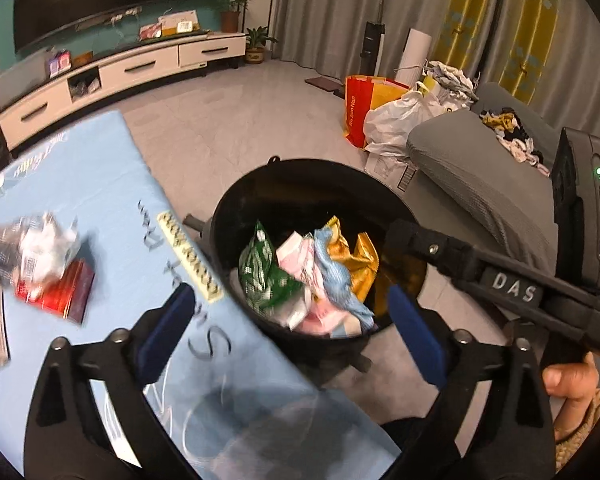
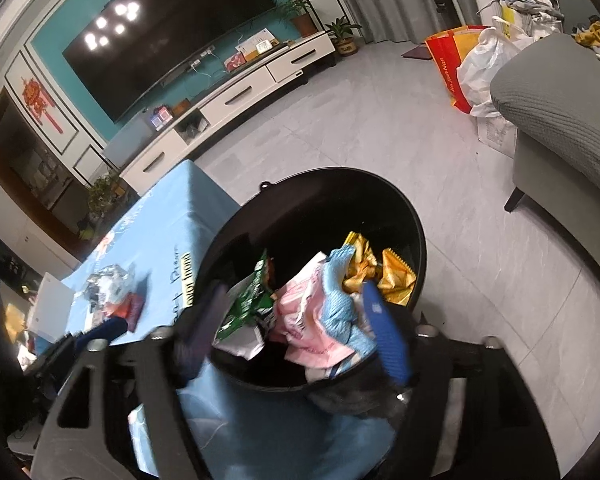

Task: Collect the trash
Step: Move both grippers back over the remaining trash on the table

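A black round bin [image 1: 236,208] stands on the floor against the blue-clothed table [image 1: 80,168]. It holds a green wrapper [image 1: 264,272], a pink one [image 1: 296,252], a light blue one [image 1: 332,276] and a gold one [image 1: 356,260]. My left gripper [image 1: 290,304] is open over the bin's near rim and the table edge, with nothing between its blue pads [image 1: 412,332]. My right gripper [image 2: 294,300] also hangs open above the bin [image 2: 380,200], empty; its black body [image 1: 508,284] crosses the left wrist view. A crumpled clear wrapper [image 1: 40,248] and a red box [image 1: 60,292] lie on the table.
A grey sofa [image 1: 480,184] stands right of the bin. A red and yellow bag [image 1: 360,108] and a white plastic bag [image 1: 396,120] sit on the floor beyond it. A white TV cabinet [image 1: 132,68] runs along the far wall. A hand [image 1: 572,380] grips the right handle.
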Available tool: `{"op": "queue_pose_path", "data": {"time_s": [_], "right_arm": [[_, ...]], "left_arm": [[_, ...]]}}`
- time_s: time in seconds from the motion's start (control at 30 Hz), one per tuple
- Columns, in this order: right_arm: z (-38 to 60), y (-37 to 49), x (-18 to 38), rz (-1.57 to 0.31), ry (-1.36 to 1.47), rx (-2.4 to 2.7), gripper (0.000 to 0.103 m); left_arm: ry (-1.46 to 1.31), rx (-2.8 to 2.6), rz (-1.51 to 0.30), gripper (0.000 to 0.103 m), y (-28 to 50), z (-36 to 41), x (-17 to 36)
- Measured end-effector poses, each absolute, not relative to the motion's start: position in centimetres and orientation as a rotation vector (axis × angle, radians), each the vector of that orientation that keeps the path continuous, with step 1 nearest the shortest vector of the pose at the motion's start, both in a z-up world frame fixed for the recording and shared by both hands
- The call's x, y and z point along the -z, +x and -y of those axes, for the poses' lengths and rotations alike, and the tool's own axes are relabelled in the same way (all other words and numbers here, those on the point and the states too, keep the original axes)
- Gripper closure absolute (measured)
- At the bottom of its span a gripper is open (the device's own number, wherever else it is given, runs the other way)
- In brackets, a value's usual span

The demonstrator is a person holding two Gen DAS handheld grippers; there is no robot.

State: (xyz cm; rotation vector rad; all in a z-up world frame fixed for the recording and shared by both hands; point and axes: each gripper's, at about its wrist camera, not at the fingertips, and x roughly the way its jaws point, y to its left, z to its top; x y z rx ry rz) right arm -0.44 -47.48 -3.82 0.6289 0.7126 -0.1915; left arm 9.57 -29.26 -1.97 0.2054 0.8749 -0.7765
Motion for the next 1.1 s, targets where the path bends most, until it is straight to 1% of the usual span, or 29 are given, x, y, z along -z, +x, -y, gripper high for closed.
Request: {"op": "queue_pose_path", "data": {"time_s": [0.1, 0.2, 0.23, 0.47, 0.83, 1.1], "right_arm": [[46.6, -1.2, 3.5, -0.726, 0.625, 0.184, 0.021], [45.5, -2.0, 3.5, -0.742, 0.634, 0.175, 0.012], [45.1, -2.2, 3.6, -0.748, 0.636, 0.170, 0.011], [41.7, -2.5, 3.2, -0.803, 0.604, 0.126, 0.010], [30.5, -0.6, 1.0, -0.882, 0.351, -0.051, 0.010], [24.0, 0.8, 1.3, -0.940, 0.203, -0.137, 0.010]], "left_arm": [[0.188, 0.753, -0.893, 0.003, 8.4, 27.4, 1.9], [0.184, 0.703, -0.912, 0.003, 6.9, 25.0, 2.1], [0.180, 0.686, -0.917, 0.003, 6.4, 24.1, 2.1], [0.139, 0.521, -0.920, 0.003, 3.5, 16.9, 2.4], [-0.046, 0.375, -0.886, 0.003, 0.6, 6.8, 2.1], [-0.163, 0.299, -0.917, 0.003, 0.5, 1.1, 4.0]]}}
